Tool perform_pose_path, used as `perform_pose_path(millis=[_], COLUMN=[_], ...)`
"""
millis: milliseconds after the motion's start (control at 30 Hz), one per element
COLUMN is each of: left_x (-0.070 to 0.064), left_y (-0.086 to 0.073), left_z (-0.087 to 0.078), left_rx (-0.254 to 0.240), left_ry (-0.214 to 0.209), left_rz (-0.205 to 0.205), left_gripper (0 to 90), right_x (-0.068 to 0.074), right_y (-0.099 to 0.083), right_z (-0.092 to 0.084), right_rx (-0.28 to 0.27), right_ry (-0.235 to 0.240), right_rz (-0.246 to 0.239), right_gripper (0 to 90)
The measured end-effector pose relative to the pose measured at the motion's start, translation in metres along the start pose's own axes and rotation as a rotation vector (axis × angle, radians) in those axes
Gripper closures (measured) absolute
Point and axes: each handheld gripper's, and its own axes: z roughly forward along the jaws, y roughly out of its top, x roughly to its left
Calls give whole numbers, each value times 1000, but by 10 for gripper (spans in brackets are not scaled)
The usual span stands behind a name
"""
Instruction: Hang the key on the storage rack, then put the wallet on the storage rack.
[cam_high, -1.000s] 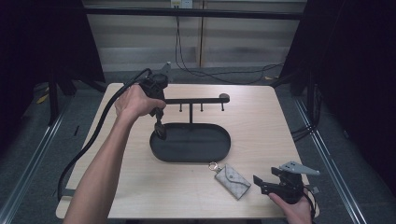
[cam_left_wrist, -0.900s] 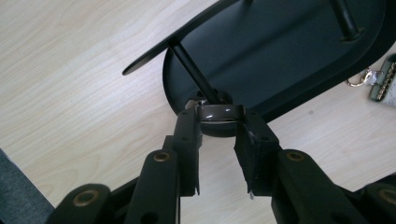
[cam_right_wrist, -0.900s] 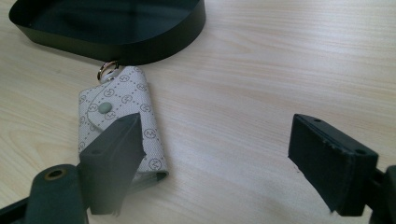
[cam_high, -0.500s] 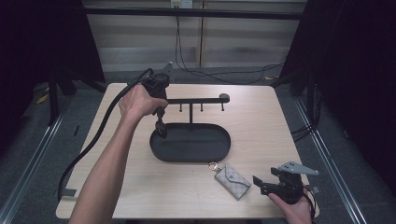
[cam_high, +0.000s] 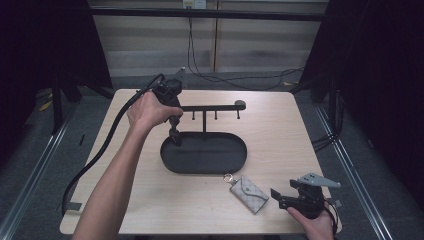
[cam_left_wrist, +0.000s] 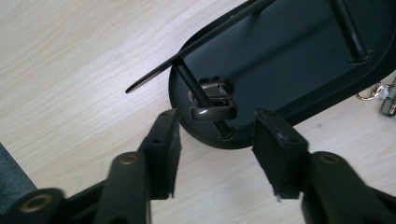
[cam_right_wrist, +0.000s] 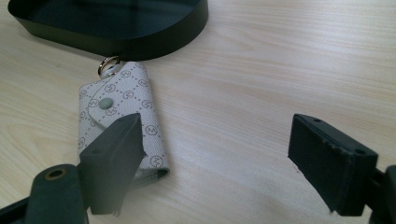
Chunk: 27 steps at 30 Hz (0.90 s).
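- small dark ring-shaped fob hangs on the end peg of the black hook rack, just above the left end of the black oval tray; a metal clasp piece shows right behind it.
- left gripper points down at that peg. its fingers have just been opening and now stand apart on either side of the fob, pads not pressing on it.
- left hand holds this gripper over the tray's left end, cable trailing off the counter edge.
- rack stands on the tray; its bar runs level with further pegs hanging beneath.
- tray sits mid-counter on pale wood.
- grey patterned key pouch with a key ring lies flat just in front of the tray, ring near the tray wall.
- right gripper rests low at the near right of the counter, fingers wide open, nothing between; the pouch lies beside its left finger.
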Motion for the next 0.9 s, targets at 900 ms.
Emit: perform_pose_path(millis=[900], left_x=[41], left_y=[-85], left_z=[-1], left_rx=[-342], left_ry=[-203], left_rz=[56], left_gripper=[170], right_x=[0], right_y=[0], right_z=[0], right_rx=[-2], right_ry=[-10], right_rz=[9], right_gripper=[174])
